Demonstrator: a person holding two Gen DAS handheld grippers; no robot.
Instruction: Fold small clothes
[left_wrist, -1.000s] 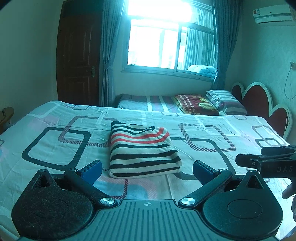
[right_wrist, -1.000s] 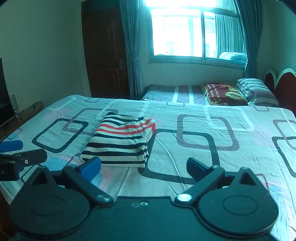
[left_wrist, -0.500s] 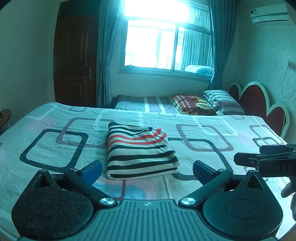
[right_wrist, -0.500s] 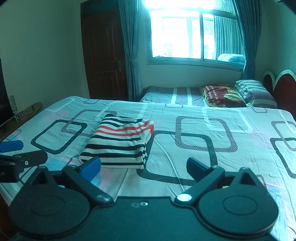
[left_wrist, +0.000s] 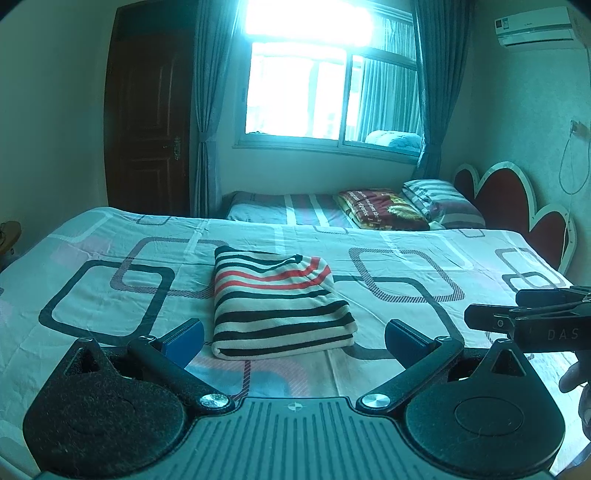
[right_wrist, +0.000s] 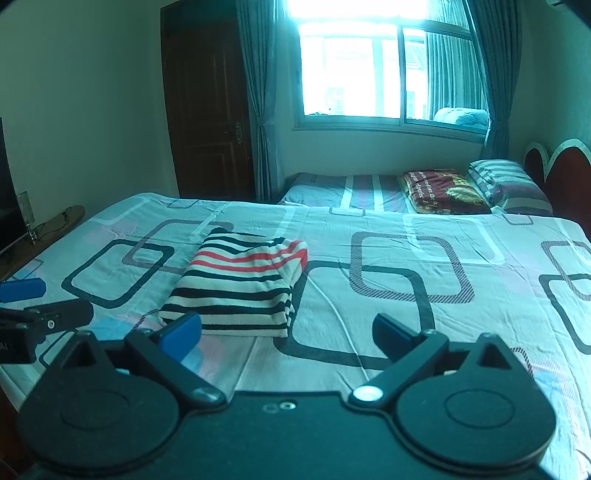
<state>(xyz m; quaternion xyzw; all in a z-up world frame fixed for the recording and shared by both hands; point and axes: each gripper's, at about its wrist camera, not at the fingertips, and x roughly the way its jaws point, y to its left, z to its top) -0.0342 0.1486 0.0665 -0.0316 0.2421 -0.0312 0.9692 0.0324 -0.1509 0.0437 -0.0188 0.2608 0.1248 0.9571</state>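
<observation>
A striped garment (left_wrist: 275, 302), white with black and red stripes, lies folded into a neat rectangle on the bed (left_wrist: 110, 258). It also shows in the right wrist view (right_wrist: 240, 284). My left gripper (left_wrist: 293, 341) is open and empty, held just in front of the garment's near edge. My right gripper (right_wrist: 286, 332) is open and empty, to the right of the garment's near corner. The right gripper's body shows at the right edge of the left wrist view (left_wrist: 535, 321).
The bed sheet has a pattern of rounded squares. A second bed (right_wrist: 351, 188) with a folded blanket (right_wrist: 439, 190) and striped pillow (right_wrist: 506, 182) stands behind. A red headboard (left_wrist: 517, 199) is at right, a door (left_wrist: 151, 122) and window behind.
Both grippers have drawn back and tilted slightly; the folded garment sits a little farther away in both views. The garment itself has not moved.
</observation>
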